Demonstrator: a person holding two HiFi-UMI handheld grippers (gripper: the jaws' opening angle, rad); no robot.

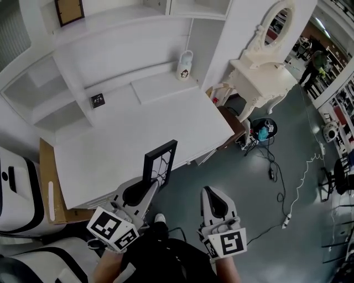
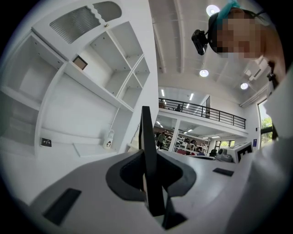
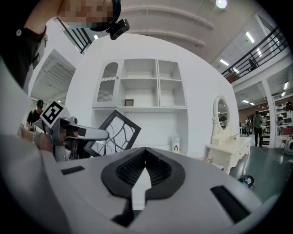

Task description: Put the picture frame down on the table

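Observation:
The picture frame [image 1: 161, 160] is black, with a white pane crossed by curved dark lines. My left gripper [image 1: 155, 185] is shut on its lower edge and holds it upright over the near edge of the white table [image 1: 138, 130]. In the left gripper view the frame [image 2: 146, 137] shows edge-on, clamped between the jaws of the left gripper [image 2: 149, 171]. The right gripper view shows the frame [image 3: 114, 135] tilted like a diamond beside the left gripper [image 3: 78, 133]. My right gripper [image 1: 211, 194] hangs over the floor to the right of the table, shut and holding nothing [image 3: 144, 162].
A small white bottle [image 1: 185, 65] and a dark card [image 1: 97, 100] sit at the back of the table, under white shelves with a brown frame [image 1: 69, 11]. A white vanity with a mirror [image 1: 263, 77] stands to the right. Cables [image 1: 276, 177] lie on the floor.

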